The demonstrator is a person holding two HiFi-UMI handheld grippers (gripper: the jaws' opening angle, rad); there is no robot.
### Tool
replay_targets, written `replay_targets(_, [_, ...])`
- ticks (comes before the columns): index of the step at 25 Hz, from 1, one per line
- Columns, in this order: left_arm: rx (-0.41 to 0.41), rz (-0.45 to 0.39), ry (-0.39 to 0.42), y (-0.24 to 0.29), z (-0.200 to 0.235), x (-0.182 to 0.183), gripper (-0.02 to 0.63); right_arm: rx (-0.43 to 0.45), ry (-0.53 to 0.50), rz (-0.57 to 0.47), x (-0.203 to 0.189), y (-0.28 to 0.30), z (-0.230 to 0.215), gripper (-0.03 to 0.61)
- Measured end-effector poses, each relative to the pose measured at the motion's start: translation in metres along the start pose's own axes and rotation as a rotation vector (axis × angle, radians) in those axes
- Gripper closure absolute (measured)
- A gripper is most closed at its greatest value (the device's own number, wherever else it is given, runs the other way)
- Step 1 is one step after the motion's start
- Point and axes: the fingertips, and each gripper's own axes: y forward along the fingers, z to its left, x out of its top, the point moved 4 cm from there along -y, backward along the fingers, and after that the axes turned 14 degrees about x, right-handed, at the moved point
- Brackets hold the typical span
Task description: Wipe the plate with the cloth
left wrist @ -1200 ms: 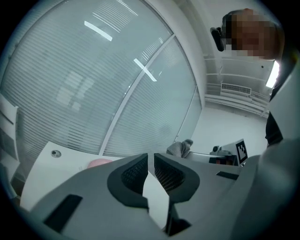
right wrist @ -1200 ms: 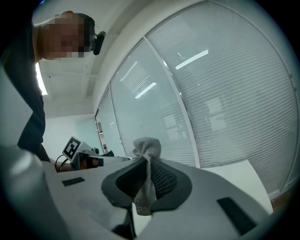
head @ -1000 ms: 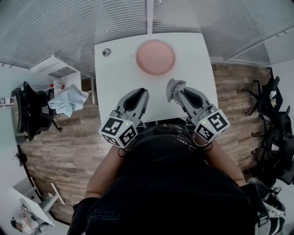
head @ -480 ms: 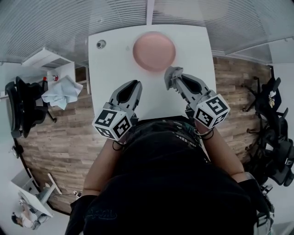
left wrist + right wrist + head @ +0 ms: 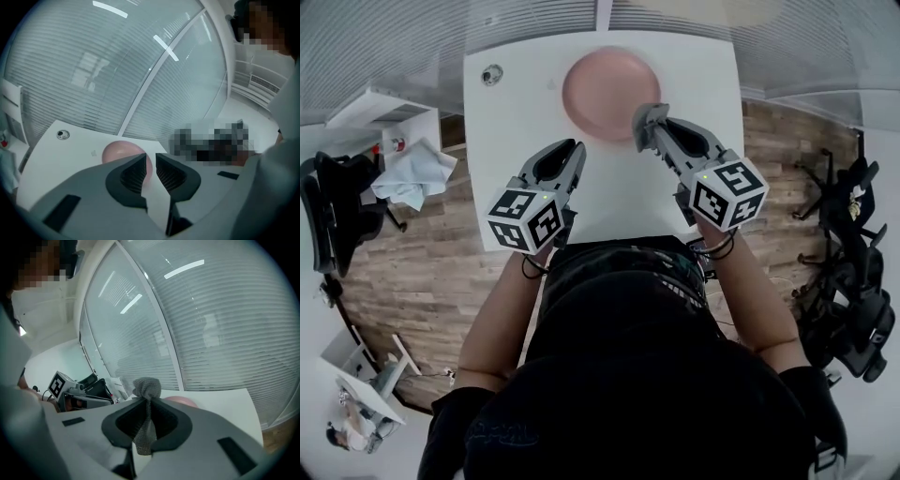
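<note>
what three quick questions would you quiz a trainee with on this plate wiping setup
1. What does the pink plate rest on?
2. The right gripper is shut on: A) a sponge B) a grey cloth C) a fork
3. True or false: the left gripper grips the plate's rim.

Key: 1. the white table. 2. B. 3. False: its jaws are opening with nothing between them, short of the plate.
</note>
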Motion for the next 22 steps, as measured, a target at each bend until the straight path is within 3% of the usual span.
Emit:
replay_targets(5, [0.062,0.070,-0.041,0.031,0.024,-0.008,0.541,-0.033,0.016,0.098,-0.009,0.026,-0.040,0.537])
replay_targets(11, [0.174,0.140,-0.098,0.071,0.052,-0.028,0.493,-0.041,0.147,0.129,-0.030,0.060,-0.091,0.537])
replay_targets(22, [0.237,0.266,-0.231,0.125,0.093,-0.055,0.448,-0.114,0.236,0.306,-0.063,0.117,-0.149,0.535])
